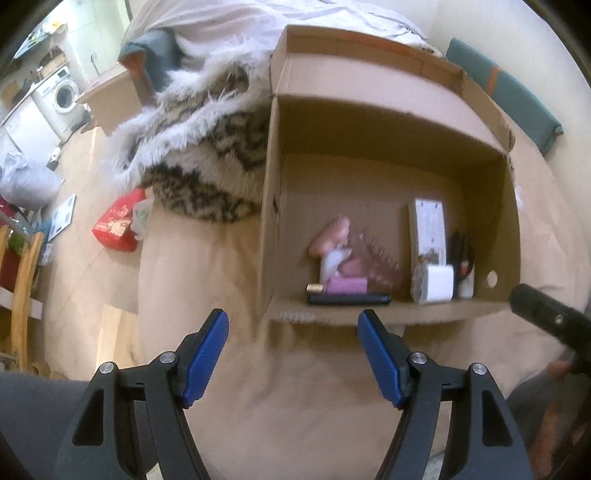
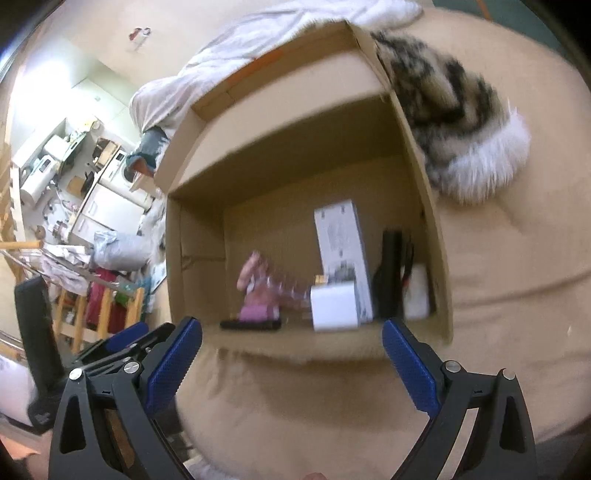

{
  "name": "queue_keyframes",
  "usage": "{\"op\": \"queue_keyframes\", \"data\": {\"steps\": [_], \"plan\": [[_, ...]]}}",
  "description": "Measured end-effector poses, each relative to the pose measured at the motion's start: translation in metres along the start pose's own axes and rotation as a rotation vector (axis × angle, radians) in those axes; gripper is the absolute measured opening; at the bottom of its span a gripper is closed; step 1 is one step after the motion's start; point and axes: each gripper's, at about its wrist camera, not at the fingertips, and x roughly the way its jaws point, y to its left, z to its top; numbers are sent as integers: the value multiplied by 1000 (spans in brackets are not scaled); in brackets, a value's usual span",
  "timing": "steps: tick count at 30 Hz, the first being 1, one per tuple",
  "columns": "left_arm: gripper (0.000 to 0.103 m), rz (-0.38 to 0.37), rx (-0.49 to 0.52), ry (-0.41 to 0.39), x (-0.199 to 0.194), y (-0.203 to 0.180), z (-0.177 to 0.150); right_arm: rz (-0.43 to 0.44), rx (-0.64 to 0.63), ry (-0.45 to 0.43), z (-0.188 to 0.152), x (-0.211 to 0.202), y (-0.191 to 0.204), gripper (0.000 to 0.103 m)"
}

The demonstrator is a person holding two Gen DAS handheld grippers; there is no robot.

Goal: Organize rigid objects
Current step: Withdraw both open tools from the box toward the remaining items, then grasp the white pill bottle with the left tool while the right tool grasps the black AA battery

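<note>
An open cardboard box (image 1: 369, 122) stands on a beige bed cover; it also shows in the right wrist view (image 2: 295, 110). Inside lie a pink figurine (image 1: 332, 240), a pink block (image 1: 345, 285), a flat black object (image 1: 349, 298), a white cube (image 1: 437, 283), a tall white box (image 1: 428, 225) and dark items (image 1: 461, 254) in the right corner. The right wrist view shows the white cube (image 2: 334, 306), tall white box (image 2: 341, 243) and pink figurine (image 2: 255, 288). My left gripper (image 1: 293, 325) is open and empty before the box's near edge. My right gripper (image 2: 291, 332) is open and empty there too.
A leopard-print fur garment (image 1: 207, 147) lies left of the box, with white bedding (image 1: 207, 22) behind. A red bag (image 1: 118, 229) sits on the floor at left. A washing machine (image 1: 62, 92) and wooden furniture (image 1: 22, 288) stand further left. The right gripper's body (image 1: 550, 321) shows at right.
</note>
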Motion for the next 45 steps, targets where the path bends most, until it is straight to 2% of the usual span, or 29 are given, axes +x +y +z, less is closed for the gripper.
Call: {"op": "queue_keyframes", "data": {"steps": [6, 9, 12, 17, 19, 24, 28, 35, 37, 40, 42, 45], "plan": [[70, -27, -59, 39, 6, 7, -17, -51, 17, 26, -15, 1, -4, 103], [70, -15, -53, 61, 13, 4, -24, -139, 47, 11, -20, 1, -11, 103], [70, -14, -52, 97, 24, 1, -32, -191, 108, 39, -24, 5, -27, 103], [70, -34, 5, 184, 47, -13, -46, -163, 181, 42, -22, 6, -42, 103], [70, -21, 31, 196, 54, -21, -50, -146, 199, 52, -22, 9, -45, 103], [70, -81, 52, 186, 68, -46, -45, -137, 210, 104, -25, 20, -49, 103], [70, -54, 129, 161, 80, -74, -38, -133, 210, 117, -26, 26, -49, 103], [69, -63, 193, 147, 99, -102, -26, -122, 227, 120, -26, 26, -53, 103], [67, -55, 216, 158, 105, -106, -25, -130, 226, 122, -26, 26, -55, 103], [58, -92, 195, 207, 115, -104, -24, -137, 229, 127, -26, 27, -57, 103], [47, -98, 163, 207, 118, -97, -24, -138, 230, 130, -25, 29, -56, 103], [43, -113, 162, 204, 117, -93, -24, -147, 221, 135, -25, 31, -55, 103]]}}
